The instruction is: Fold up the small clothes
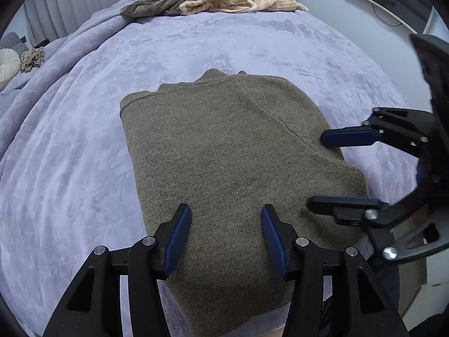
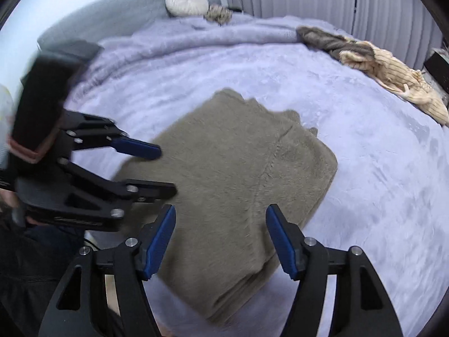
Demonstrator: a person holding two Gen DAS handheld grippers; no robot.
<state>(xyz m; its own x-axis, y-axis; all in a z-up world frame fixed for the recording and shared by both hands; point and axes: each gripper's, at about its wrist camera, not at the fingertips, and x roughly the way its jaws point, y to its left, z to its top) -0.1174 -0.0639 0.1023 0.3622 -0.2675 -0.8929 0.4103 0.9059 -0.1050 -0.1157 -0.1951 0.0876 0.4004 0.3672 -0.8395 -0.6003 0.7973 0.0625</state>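
Left gripper (image 1: pixel 226 213) and right gripper (image 2: pixel 220 213) both hover released over the near end of the folded sweater (image 1: pixel 224 151), nothing clamped between their jaws. It lies flat on the bed (image 1: pixel 70 154), midway across. Far behind, a striped garment (image 1: pixel 241 0) and dark cloth (image 1: pixel 157 5) sit heaped, well apart.

My left gripper (image 1: pixel 226 210) and right gripper (image 2: pixel 220 210) look alike: matte black angular arms with triangular cut-outs, round silver screws at the joints, and flat blue pads (image 1: pixel 176 241) lining the inside of each finger. Behind the left one I wear a black wrist strap (image 2: pixel 42 95) edged in pink
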